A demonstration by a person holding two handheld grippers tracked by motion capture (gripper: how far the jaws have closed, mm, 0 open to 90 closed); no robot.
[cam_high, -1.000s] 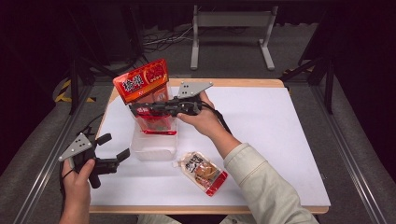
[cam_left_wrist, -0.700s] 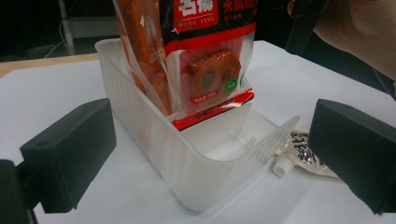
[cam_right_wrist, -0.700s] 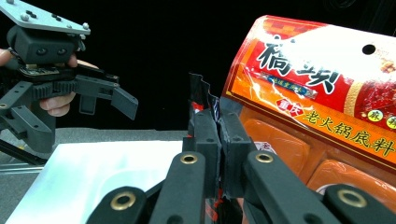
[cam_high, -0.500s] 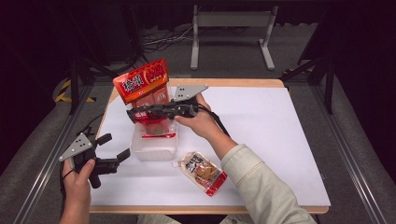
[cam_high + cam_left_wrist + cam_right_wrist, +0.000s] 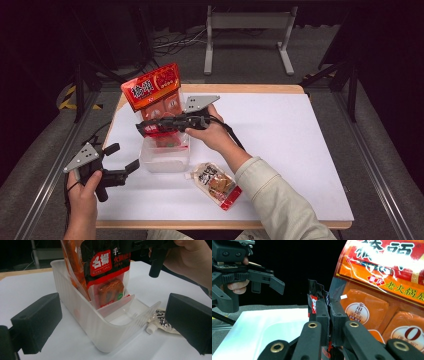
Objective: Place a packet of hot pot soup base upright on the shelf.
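Over the clear plastic bin (image 5: 165, 159) near the table's (image 5: 300, 150) left side, the right gripper (image 5: 145, 128) is clamped on the top edge of a red-and-black sauce packet (image 5: 108, 277), which stands inside the bin beside a larger orange packet (image 5: 152, 90). The left gripper (image 5: 122, 159) hovers just left of the bin with its jaws spread apart, holding nothing. A small spouted pouch (image 5: 216, 184) lies on the table just right of the bin.

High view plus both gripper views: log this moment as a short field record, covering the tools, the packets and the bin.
right tool: shut on the top edge of the black-and-red packet, which stands in the bin
left tool: open, beside the bin, holding nothing
clear plastic bin: on the white table, with a divider inside
orange packet: upright at the bin's far end
spouted pouch: flat on the table, outside the bin
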